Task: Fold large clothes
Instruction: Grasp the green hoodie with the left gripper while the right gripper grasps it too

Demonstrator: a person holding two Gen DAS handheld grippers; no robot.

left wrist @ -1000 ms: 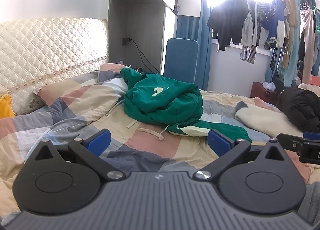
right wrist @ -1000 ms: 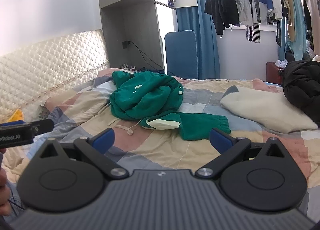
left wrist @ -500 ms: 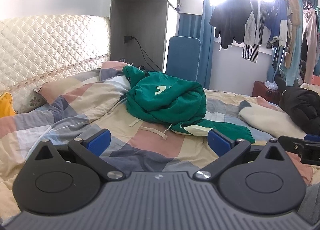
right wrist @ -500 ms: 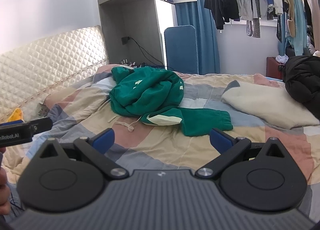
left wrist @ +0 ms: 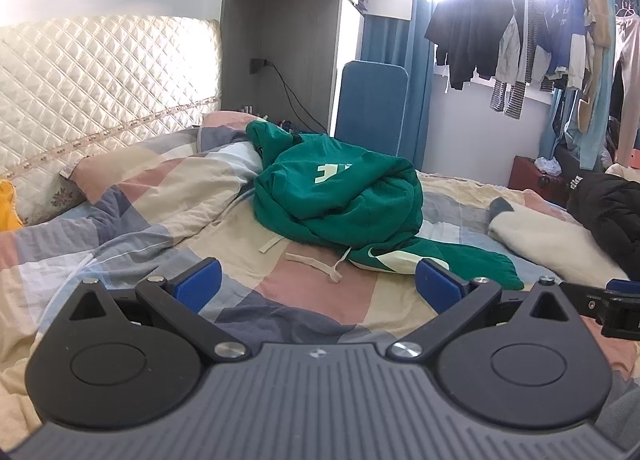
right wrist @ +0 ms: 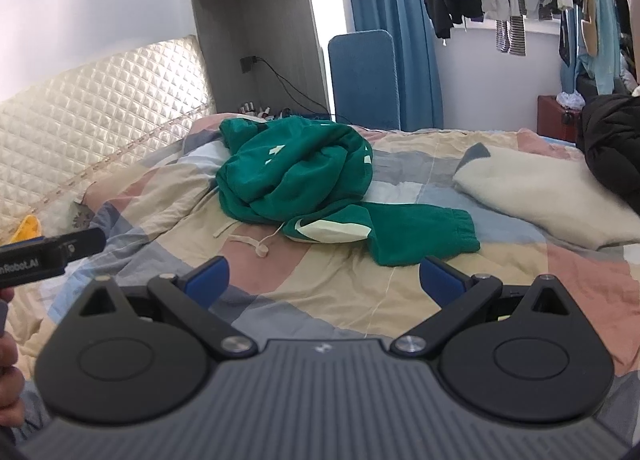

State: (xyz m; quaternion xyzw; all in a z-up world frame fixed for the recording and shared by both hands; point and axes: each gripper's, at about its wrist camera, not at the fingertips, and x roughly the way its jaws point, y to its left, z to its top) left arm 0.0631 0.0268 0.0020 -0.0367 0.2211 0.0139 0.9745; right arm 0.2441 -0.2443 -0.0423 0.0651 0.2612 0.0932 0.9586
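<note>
A crumpled green hoodie (left wrist: 340, 196) with pale lettering lies in a heap on the patchwork bed cover (left wrist: 168, 188); one sleeve with a cream patch trails to the right, and cream drawstrings lie in front. It also shows in the right wrist view (right wrist: 296, 176), sleeve cuff toward me. My left gripper (left wrist: 316, 284) is open and empty, above the cover, short of the hoodie. My right gripper (right wrist: 324, 278) is open and empty, just short of the sleeve cuff (right wrist: 432, 238).
A cream pillow (right wrist: 540, 192) and a black jacket (right wrist: 612, 144) lie on the bed's right. A quilted headboard (left wrist: 100, 80) is at left, a grey cabinet (left wrist: 288, 40) and blue board (left wrist: 372, 104) behind. Clothes hang at the window (left wrist: 520, 40).
Both grippers have moved forward toward the hoodie, which looms larger in both views. Their jaws stay open. The hoodie has not moved.
</note>
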